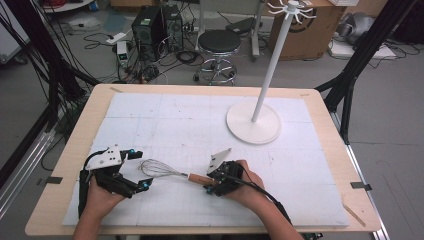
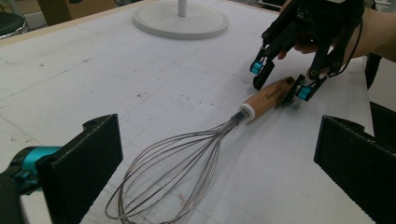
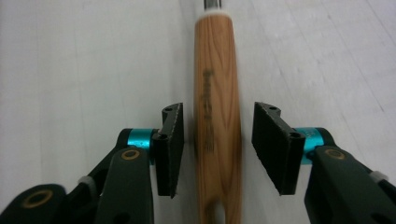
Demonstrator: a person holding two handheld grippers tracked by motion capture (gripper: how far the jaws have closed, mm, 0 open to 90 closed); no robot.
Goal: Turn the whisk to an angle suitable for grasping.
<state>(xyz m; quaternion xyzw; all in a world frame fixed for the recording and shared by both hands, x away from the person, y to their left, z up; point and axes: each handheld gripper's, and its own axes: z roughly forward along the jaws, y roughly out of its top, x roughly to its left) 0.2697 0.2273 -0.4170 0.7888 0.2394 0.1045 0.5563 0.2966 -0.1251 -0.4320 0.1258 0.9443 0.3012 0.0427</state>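
The bench (image 1: pixel 70 150) carries a white stand (image 1: pixel 253 122) well beyond the right tongs (image 1: pixel 214 186). A whisk (image 1: pixel 167 172) lies flat between both tongs. The right tongs straddle its wooden handle (image 3: pixel 217 116), jaws apart with gaps either side. The left tongs (image 1: pixel 141 169) gape wide beside the wire loops (image 2: pixel 173 168).

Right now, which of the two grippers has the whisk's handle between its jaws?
The right gripper. Its jaws straddle the wooden handle of the whisk, still with a gap on each side. The left gripper sits open at the wire end.
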